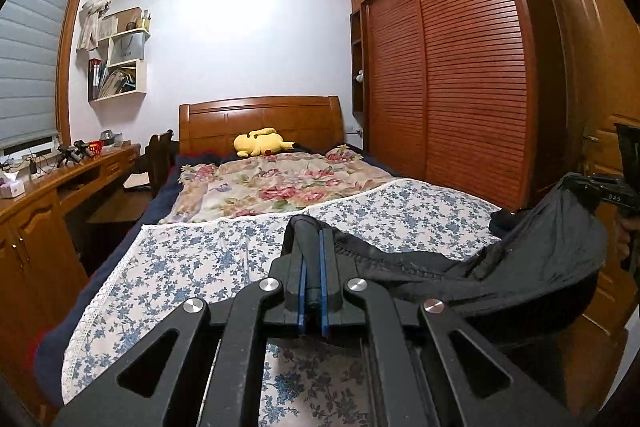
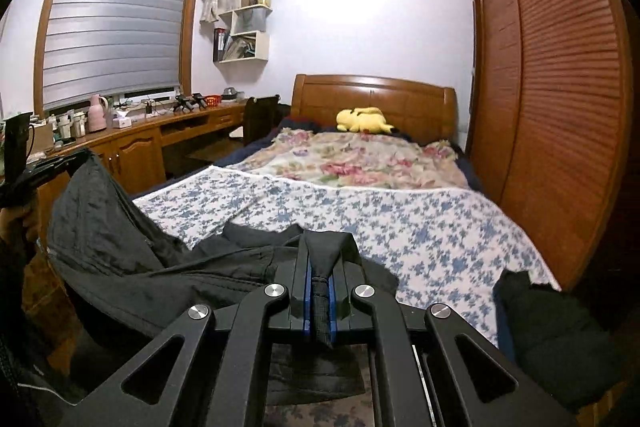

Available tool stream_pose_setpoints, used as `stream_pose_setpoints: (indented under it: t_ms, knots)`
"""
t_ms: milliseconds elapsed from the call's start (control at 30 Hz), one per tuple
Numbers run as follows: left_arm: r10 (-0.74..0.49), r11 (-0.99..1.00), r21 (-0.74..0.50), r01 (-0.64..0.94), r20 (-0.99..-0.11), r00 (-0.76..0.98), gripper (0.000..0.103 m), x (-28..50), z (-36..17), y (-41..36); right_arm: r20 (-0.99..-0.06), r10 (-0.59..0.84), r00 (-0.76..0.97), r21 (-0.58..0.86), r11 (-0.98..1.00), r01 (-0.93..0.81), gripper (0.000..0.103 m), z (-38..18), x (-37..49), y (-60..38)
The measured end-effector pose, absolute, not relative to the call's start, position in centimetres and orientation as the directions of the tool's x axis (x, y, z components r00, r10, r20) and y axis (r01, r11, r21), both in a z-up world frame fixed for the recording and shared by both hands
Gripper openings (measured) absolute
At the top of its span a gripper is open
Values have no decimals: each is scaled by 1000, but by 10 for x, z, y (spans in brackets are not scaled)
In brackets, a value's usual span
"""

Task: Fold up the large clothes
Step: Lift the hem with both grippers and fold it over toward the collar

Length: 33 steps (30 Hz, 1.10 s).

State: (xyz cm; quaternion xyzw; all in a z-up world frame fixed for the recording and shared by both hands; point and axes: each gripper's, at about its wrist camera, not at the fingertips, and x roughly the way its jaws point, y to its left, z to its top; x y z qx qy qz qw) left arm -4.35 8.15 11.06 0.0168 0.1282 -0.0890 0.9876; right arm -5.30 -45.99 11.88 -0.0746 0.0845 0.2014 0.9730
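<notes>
Desk [image 2: 132, 143] along left wall, chair [image 2: 260, 115] tucked beside bed. Left gripper [image 1: 313, 239] clamped on black garment [image 1: 532, 259] edge; cloth sags between both grippers above foot of bed. Right gripper [image 2: 321, 255] clamped on opposite edge. Blue floral sheet [image 2: 420, 227] lies flat, bare ahead. Wardrobe [image 2: 560, 99] close along right bedside.

Both wrist cameras are looking forward along their own fingers, close over the foot of the bed [image 1: 168, 267], toward the headboard [image 2: 372, 95]. The left view is sitting leftward, the right rightward (each catching the other gripper at its edge), sharing bed and wardrobe [image 1: 460, 67].
</notes>
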Motion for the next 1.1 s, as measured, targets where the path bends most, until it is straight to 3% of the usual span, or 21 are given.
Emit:
stream_pose_setpoints:
  t_ms: [367,567,767,1100]
  knots:
    - [-136,990,-17,140,-354,925,6,0,62,94,-307,361,880,-60,916,-397,6,84,9,-451]
    - [-116,993,-38,111,-459,881,6,45,5,95,-419,345,840,-38,917,-396,6,33,75,-427]
    - [-82,997,-34,76,-505,859,6,77,-21,95,-479,307,822,-8,935,-354,6,-13,143,-405]
    - [-49,999,-12,50,-500,865,6,141,-18,90,-470,284,836,1,947,-322,6,4,229,-383]
